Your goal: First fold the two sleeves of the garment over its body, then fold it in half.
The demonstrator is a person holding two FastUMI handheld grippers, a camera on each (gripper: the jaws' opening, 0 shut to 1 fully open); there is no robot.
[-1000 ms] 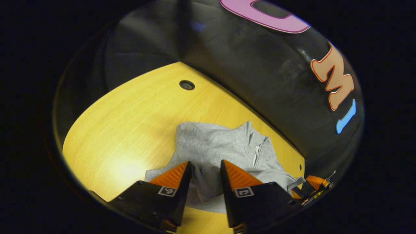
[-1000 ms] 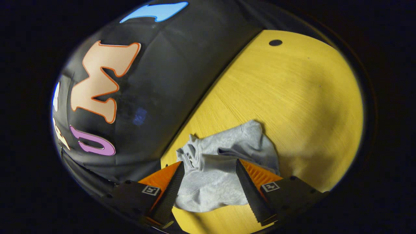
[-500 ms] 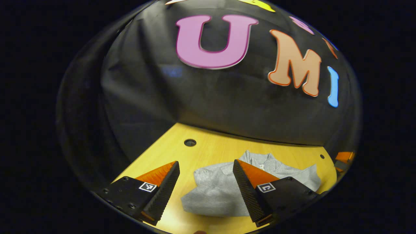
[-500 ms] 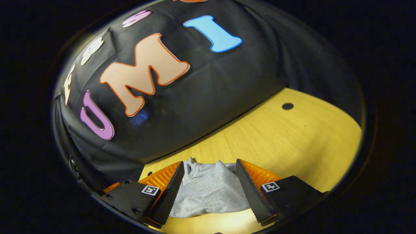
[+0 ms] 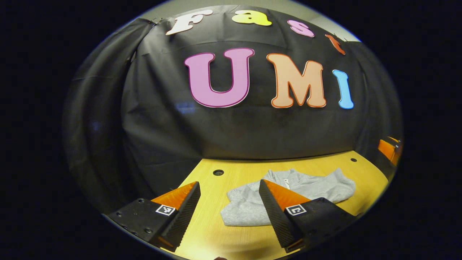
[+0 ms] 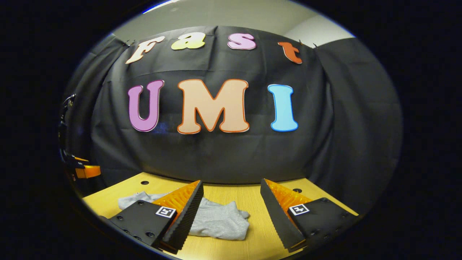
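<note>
The grey garment lies bunched into a compact, flattish bundle on the yellow desk, close to the black cloth wall behind it. No sleeve sticks out to either side, and the collar with its short zip shows at the back edge of the bundle in the left gripper view. That fits a garment whose sleeves are tucked over the body and which is folded over on itself, so I judge the folding to be done or very nearly so, though the edges look loose and rumpled, not crisp.

Both tools are held level and clear of the cloth, looking across the desk at the wall, which reads as a resting pose, not a reach. The left gripper has its fingers spread wide apart with nothing between them; the garment sits beyond and partly behind the right-hand finger. The right gripper likewise has its fingers wide apart and empty, with the garment lying on the desk behind its left-hand finger, touching neither. A bit of the other tool shows at the far edge of each view.
</note>
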